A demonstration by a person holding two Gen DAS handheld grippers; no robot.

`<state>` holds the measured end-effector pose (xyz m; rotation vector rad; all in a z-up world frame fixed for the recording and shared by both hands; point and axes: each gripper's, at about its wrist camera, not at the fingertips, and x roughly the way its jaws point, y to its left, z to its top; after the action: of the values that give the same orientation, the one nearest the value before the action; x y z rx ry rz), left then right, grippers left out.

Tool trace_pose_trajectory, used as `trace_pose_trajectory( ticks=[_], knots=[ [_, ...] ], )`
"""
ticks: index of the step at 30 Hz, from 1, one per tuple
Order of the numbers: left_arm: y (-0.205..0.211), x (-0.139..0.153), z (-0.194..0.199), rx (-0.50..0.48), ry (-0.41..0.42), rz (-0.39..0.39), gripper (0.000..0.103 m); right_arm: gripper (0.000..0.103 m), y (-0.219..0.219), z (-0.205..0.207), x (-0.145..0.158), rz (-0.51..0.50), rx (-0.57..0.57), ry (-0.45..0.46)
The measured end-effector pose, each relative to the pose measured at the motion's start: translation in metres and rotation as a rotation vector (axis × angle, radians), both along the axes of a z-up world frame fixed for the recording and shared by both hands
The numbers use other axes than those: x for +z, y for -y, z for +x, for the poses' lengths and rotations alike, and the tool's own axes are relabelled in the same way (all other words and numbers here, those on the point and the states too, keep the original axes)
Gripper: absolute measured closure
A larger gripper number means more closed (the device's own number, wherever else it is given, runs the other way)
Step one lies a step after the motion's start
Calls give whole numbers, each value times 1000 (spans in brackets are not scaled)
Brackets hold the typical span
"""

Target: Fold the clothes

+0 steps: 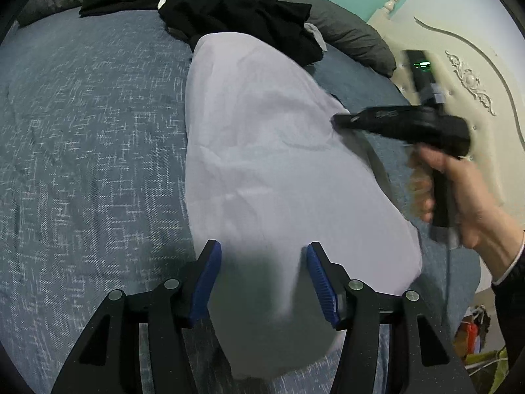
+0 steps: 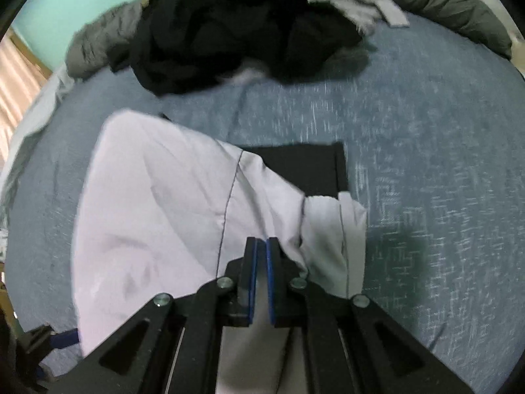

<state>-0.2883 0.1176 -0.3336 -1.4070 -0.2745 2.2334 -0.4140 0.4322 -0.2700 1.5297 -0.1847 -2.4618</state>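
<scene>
Right wrist view: your right gripper (image 2: 262, 246) seems clamped on the shirt (image 2: 147, 203); left gripper (image 1: 262, 279), jaws apart above the shirt, holds nothing, so pulling may drag the shirt crooked.

No legible text, label, brand, number or sign appears in either view. The green light on the black device (image 1: 421, 69) forms no readable characters.
</scene>
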Motion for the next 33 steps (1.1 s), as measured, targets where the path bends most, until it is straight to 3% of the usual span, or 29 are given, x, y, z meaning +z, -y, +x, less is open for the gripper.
trace_pose_trajectory(
  ticks=[5, 8, 14, 21, 24, 29, 31, 33],
  knots=[
    [-2, 13, 3, -6, -5, -7, 45, 96, -1, 60, 56, -59, 95, -85],
    [-11, 15, 12, -31, -3, -31, 45, 96, 0, 95, 63, -102, 137, -78],
    [-19, -5, 29, -50, 45, -98, 45, 96, 1, 150, 24, -90, 140, 9],
    [-38, -15, 38, -79, 4, -212, 45, 100, -14, 167, -27, -110, 53, 66],
    [-28, -5, 36, -50, 23, -156, 45, 100, -19, 170, -17, -119, 29, 41],
    [-3, 8, 31, 3, 17, -82, 44, 90, -50, 180, 14, -129, -67, -23],
    [-2, 2, 29, 9, 40, -57, 44, 62, -59, 184, 14, -120, -89, -4],
    [-1, -4, 27, 15, 62, -32, 44, 52, -64, 185, 11, -137, -84, 19]
  ],
)
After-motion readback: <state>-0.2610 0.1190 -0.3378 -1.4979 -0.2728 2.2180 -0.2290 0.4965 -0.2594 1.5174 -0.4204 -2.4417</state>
